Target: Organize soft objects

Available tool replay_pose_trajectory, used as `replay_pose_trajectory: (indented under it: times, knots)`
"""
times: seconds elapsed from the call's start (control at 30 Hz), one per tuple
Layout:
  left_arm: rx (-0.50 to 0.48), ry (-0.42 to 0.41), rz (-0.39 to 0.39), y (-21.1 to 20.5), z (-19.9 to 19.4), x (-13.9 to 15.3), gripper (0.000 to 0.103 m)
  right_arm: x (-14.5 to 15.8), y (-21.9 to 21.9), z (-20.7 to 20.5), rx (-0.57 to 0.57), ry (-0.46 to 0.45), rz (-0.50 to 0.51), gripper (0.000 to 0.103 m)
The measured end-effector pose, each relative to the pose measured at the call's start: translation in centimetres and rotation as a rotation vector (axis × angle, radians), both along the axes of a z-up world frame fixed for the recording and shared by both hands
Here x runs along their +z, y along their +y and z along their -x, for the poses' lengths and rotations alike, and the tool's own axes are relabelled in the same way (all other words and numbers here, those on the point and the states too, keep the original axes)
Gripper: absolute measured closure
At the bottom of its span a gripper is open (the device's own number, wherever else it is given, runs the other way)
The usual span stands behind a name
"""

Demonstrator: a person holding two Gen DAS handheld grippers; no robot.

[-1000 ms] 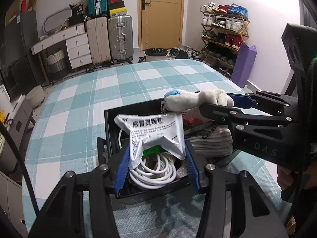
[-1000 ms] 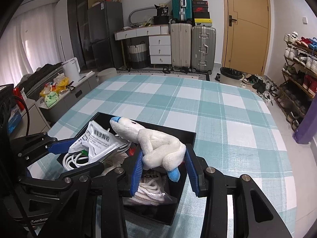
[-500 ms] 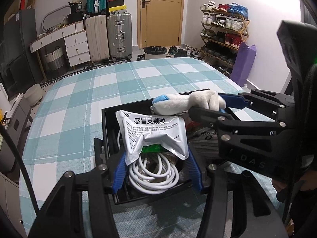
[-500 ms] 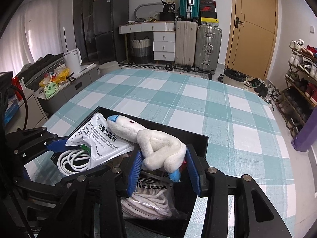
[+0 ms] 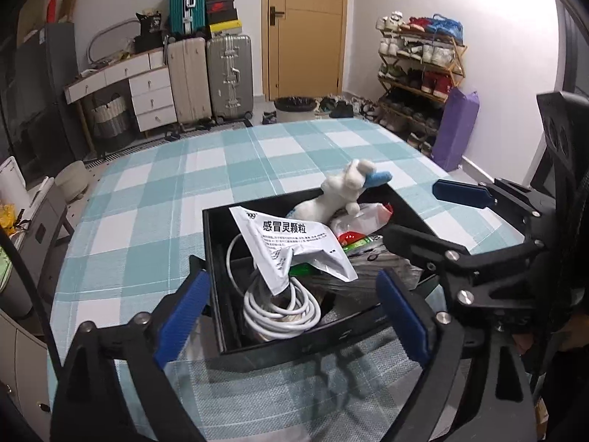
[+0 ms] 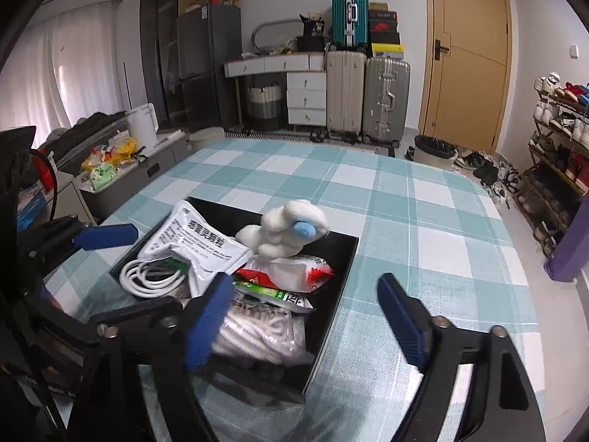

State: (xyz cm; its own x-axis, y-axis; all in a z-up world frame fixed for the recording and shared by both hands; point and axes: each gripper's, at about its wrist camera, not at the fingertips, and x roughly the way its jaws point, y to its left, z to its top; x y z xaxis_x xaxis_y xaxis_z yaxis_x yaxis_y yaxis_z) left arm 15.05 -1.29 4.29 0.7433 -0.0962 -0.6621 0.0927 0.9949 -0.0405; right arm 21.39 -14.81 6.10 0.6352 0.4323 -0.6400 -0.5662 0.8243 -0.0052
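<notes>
A black box (image 5: pixel 217 276) (image 6: pixel 333 302) sits on the teal checked tablecloth. In it lie a white plush toy with blue tips (image 5: pixel 342 193) (image 6: pixel 285 232), a silver medicine pouch (image 5: pixel 294 243) (image 6: pixel 195 245), a coiled white cable (image 5: pixel 279 307) (image 6: pixel 147 276), snack packets (image 6: pixel 291 276) and a bag of white rope (image 6: pixel 254 335). My left gripper (image 5: pixel 291 316) is open and empty at the box's near edge. My right gripper (image 6: pixel 305 316) is open and empty over the box's near right corner; it also shows in the left wrist view (image 5: pixel 434 217).
The tablecloth (image 5: pixel 154 221) (image 6: pixel 423 221) spreads around the box. Beyond the table stand suitcases (image 5: pixel 210 73), a white drawer unit (image 6: pixel 305 95), a shoe rack (image 5: pixel 419 70), a purple bag (image 5: pixel 456 129) and a door (image 6: pixel 467 55).
The left gripper opened and let the pouch drop into the box. The right gripper opened and released the plush toy, which now rests in the box. Both grippers pulled back.
</notes>
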Motion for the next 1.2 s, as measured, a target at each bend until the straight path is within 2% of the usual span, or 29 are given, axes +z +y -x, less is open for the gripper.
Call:
replay_pose_trajectory:
  times: [0.2,0.27,0.6,0.87,1.2]
  knots:
    - [0.031,-0.058,0.012,0.8,1.8,0.6,0.002,0.9,-1.4,1.7,-0.019,-0.042,-0.049,0.001]
    - [0.05,-0.08,0.018,1.2,2.4,0.7,0.0,1.3,-2.0,2.4,-0.009,-0.049,-0.09,0.001]
    - [0.164,-0.159,0.076,3.6,4.7,0.3,0.0,1.3,-2.5,6.3,0.045,-0.118,-0.146,0.001]
    - [0.175,-0.179,0.011,3.3,4.9,-0.9,0.0,0.4,-1.8,7.7,0.078,-0.142,-0.153,0.001]
    - [0.187,-0.228,-0.005,3.5,5.2,-1.8,0.0,-0.5,-1.8,8.0,0.094,-0.144,-0.161,0.001]
